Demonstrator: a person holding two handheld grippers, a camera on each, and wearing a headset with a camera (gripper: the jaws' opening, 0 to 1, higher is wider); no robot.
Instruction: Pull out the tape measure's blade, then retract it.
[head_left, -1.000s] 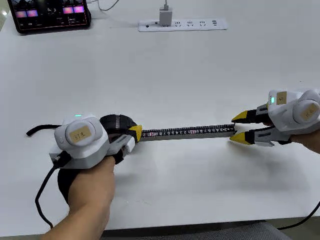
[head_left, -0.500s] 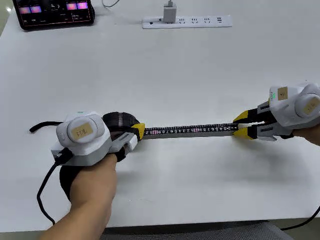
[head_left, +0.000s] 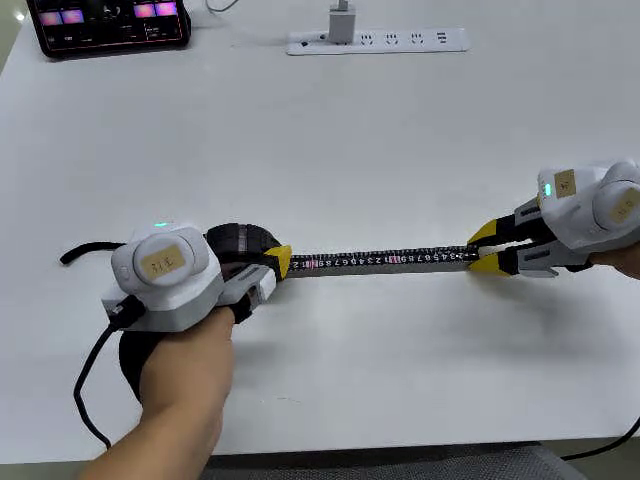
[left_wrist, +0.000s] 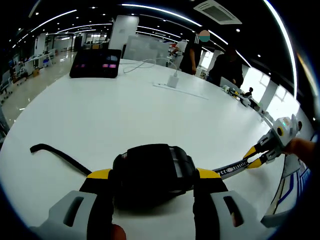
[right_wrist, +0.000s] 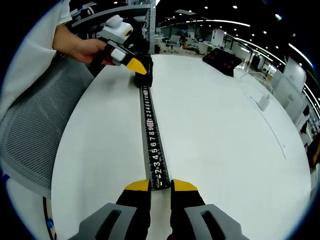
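Well, the tape measure (head_left: 238, 245) sits on the white bench (head_left: 350, 150) over at 9 o'clock. The left claw (left_wrist: 154, 174) is closed around its black case, with one yellow tip on each side. Its blade (head_left: 380, 260) is pulled out and lies flat, pointing to 3 o'clock. At the far end the right claw (head_left: 484, 249) is almost shut and pinches the blade's end between its yellow tips. A thin black strap (head_left: 88, 250) trails from the case toward 9 o'clock. A power strip (head_left: 377, 41) lies at 12 o'clock.
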